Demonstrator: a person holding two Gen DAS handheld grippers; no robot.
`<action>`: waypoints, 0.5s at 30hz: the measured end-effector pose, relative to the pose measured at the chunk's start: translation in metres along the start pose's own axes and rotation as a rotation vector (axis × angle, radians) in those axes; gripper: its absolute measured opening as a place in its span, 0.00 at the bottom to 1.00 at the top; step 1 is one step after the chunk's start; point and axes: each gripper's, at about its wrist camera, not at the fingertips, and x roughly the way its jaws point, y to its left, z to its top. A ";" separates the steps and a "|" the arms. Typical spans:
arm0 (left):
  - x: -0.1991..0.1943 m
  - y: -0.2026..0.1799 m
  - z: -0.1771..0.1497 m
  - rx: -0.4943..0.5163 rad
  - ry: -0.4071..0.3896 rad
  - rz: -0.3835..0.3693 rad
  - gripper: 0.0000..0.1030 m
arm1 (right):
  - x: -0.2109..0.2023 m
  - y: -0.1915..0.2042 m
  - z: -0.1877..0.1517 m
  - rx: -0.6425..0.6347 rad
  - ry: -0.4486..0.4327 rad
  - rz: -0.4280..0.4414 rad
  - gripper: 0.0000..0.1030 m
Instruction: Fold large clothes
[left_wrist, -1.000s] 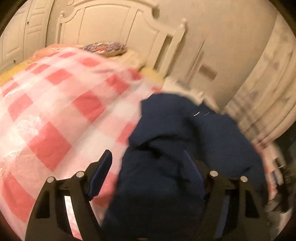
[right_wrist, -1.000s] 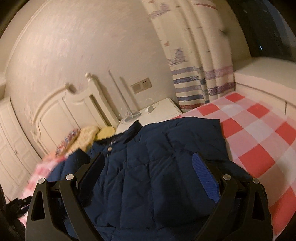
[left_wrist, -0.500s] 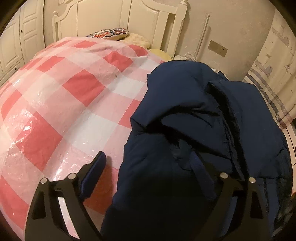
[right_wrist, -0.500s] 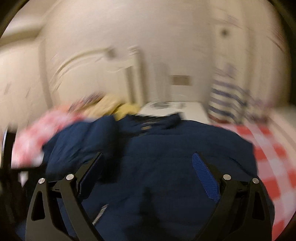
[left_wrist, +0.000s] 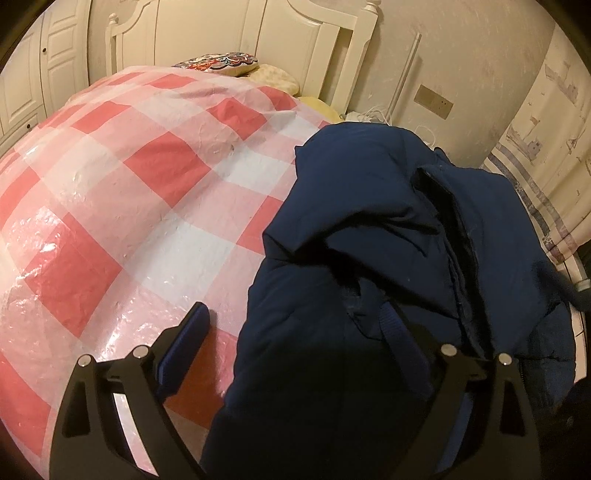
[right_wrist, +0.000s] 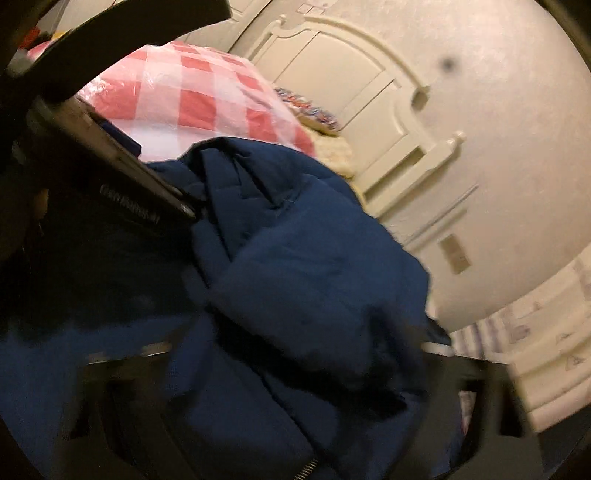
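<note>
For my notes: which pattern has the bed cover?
Red-and-white checked plastic bed cover, clearest in the left wrist view.

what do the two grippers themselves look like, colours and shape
The left gripper has a black angular frame with triangular cutouts, silver round bolt heads, and blue ribbed pads on its fingers. The right gripper shows the same black frame but is too blurred for detail. No cables or sleeves show.
</note>
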 end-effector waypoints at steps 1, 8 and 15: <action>0.000 0.000 0.000 -0.001 0.000 -0.002 0.90 | -0.004 -0.014 -0.001 0.089 -0.021 0.062 0.45; -0.001 0.001 0.000 -0.006 -0.002 -0.007 0.90 | -0.058 -0.160 -0.104 1.044 -0.328 0.224 0.23; -0.001 0.001 -0.001 -0.004 -0.001 -0.004 0.90 | -0.029 -0.201 -0.244 1.600 -0.109 0.215 0.28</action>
